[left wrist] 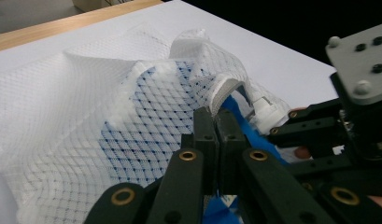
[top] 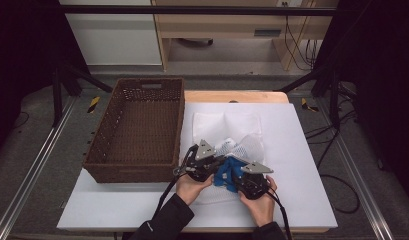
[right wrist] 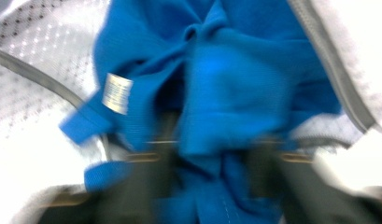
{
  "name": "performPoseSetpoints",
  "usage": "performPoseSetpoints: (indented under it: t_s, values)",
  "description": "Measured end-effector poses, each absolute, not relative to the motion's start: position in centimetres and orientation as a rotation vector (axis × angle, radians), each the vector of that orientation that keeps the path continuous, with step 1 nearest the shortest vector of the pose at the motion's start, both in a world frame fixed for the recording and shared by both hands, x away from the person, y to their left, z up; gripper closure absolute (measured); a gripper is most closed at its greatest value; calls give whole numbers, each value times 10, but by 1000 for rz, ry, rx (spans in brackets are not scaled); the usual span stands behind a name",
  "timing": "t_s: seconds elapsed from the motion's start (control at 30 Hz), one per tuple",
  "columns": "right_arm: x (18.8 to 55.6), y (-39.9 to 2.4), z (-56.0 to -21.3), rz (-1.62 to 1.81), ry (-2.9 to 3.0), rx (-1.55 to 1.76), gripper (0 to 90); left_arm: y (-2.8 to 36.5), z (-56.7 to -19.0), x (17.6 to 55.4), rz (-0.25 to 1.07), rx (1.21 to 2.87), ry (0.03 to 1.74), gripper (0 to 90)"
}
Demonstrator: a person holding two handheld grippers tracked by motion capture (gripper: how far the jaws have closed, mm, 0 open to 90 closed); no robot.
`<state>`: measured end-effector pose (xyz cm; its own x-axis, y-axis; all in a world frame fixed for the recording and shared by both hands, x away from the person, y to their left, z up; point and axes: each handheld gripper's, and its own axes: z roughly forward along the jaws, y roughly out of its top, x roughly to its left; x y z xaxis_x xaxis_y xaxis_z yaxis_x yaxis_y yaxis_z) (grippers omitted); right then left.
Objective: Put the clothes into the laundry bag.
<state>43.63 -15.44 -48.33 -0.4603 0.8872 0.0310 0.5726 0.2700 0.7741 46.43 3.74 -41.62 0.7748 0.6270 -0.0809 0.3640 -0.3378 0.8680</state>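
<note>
We have the blue garment [top: 226,173] partly inside the white mesh bag [top: 242,142] on the surface. Our left claw [left wrist: 218,122] pinches the bag's opening shut-jawed; our right claw [top: 237,177] grips the garment. Pushing in and zipping remain.

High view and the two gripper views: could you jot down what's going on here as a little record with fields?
Work in hand: pushing a blue knitted garment into a white mesh zip bag
Left gripper: shut, pinching the bag's edge by the opening
Right gripper: closed on the blue garment, view blurred
Basket: brown woven rectangular basket, left of the bag
Surface: white table top
Hands: both at the near edge
</note>
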Motion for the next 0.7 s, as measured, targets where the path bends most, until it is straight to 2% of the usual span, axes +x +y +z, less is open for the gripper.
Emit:
performPoseSetpoints:
  t_s: [0.1,0.3,0.43,0.57,0.63,0.7]
  values:
    - [440,-151,-479,1038,2129,1330,789,37,-412,462,329,1960,735,890]
    - [456,-138,-464,1227,2013,1325,786,36,-398,455,334,1932,704,890]
    - [474,-130,-475,1133,1927,1371,767,37,-402,455,328,1948,708,890]
    - [480,-130,-485,1072,1935,1394,721,39,-412,459,312,1957,731,889]
    - [474,-133,-481,1062,1958,1362,607,40,-417,461,311,1963,743,889]
    - [467,-137,-475,1092,1972,1334,543,41,-418,462,317,1964,748,889]
